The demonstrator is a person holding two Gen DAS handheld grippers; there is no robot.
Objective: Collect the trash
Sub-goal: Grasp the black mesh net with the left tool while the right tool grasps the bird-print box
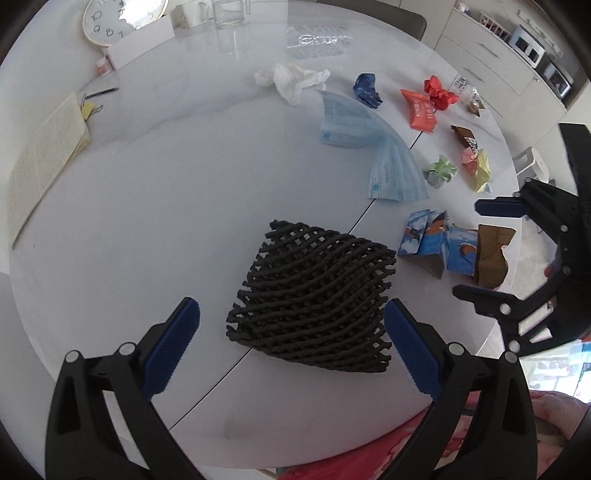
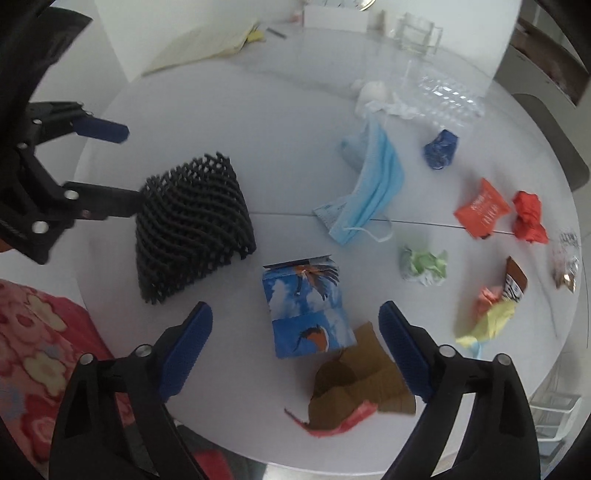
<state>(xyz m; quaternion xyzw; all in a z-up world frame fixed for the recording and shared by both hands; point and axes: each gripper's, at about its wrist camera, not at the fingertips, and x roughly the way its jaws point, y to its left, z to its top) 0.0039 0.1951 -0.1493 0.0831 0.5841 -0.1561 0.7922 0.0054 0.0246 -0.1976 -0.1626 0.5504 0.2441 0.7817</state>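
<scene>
A black foam net sleeve (image 1: 314,295) lies on the white round table (image 1: 147,192), between the tips of my open left gripper (image 1: 291,325); it also shows in the right wrist view (image 2: 188,225). My open right gripper (image 2: 295,328) hovers over a blue bird-print carton (image 2: 306,310) and a brown paper scrap (image 2: 354,384). The right gripper shows in the left wrist view (image 1: 480,251) beside the carton (image 1: 439,240). Two blue face masks (image 1: 362,144), white tissue (image 1: 291,79), a blue wrapper (image 1: 367,90), orange packet (image 1: 421,109), red paper ball (image 1: 439,92) and green wad (image 1: 439,171) lie further back.
A clock (image 1: 118,18), white box (image 1: 142,42), glass (image 1: 229,13) and clear plastic bottle (image 1: 317,38) stand at the far edge. An open notebook (image 1: 44,158) lies left. Pink and yellow wads (image 1: 478,166) and a brown wrapper (image 1: 467,136) lie near the right edge. Flowered cloth (image 2: 33,350) is below the table.
</scene>
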